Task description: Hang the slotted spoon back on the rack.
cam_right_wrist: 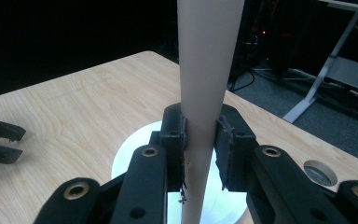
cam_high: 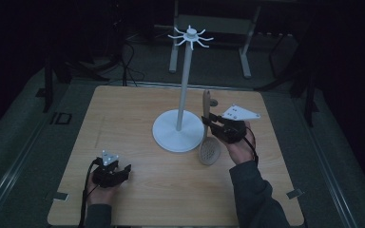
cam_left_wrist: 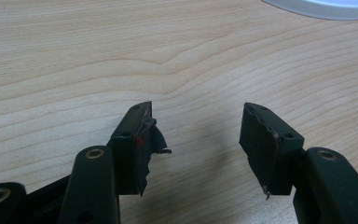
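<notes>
**A:** What's your right claw doing?

**B:** My right gripper [cam_right_wrist: 199,154] is clamped on the handle of the wooden slotted spoon [cam_high: 207,137]. In the right gripper view both pads press on the pale handle, which runs straight up between them. From the high view the spoon stands nearly upright, round slotted head low and close to the table [cam_high: 123,123], handle tip pointing up and away from me.

**A:** And where does it need to go?

**B:** I judge it's meant for the white hook stand [cam_high: 185,90]. Its pole rises just to the left of my right gripper, and the round base lies just beside the spoon's head. The ring of hooks [cam_high: 190,36] sits at the very top, well above the handle tip. So the move is mostly up, then a little left.

**A:** Could the other hand help?

**B:** My left gripper [cam_left_wrist: 196,140] is spread wide with nothing between the pads, resting low near the front edge, well apart from the stand. The right one is clearly nearer.
</notes>
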### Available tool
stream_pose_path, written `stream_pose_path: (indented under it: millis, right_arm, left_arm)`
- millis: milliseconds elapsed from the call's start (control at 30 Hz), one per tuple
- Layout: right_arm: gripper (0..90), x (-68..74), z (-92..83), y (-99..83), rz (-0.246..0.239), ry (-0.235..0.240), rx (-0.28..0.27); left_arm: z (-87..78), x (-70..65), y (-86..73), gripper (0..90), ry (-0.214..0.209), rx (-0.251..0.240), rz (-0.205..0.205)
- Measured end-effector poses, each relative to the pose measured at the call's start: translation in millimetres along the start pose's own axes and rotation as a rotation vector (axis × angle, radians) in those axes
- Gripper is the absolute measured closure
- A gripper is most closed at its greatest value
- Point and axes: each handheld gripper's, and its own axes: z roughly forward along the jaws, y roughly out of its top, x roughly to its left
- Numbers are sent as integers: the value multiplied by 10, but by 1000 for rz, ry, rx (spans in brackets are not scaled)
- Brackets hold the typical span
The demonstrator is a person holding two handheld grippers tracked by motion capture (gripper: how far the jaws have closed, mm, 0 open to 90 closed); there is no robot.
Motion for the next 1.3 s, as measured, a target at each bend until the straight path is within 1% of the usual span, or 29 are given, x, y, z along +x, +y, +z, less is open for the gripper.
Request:
stream_pose_path:
  millis: [233, 367, 833, 1033, 1300]
  right_arm:
    - [744, -27, -9, 41, 10, -2, -13]
    - [744, -50, -32, 91, 9, -3, -29]
    - [743, -140, -68, 202, 36, -9, -64]
    - [743, -166, -71, 263, 48, -11, -72]
    - [744, -189, -70, 338, 46, -17, -79]
  left_arm:
    - [-2, 4, 0, 448, 1, -1, -1]
    - [-2, 3, 0, 448, 1, -1, -1]
    - [6, -2, 1, 448, 0, 0, -1]
    - [10, -6, 1, 448, 0, 0, -1]
    - [6, -2, 2, 448, 1, -1, -2]
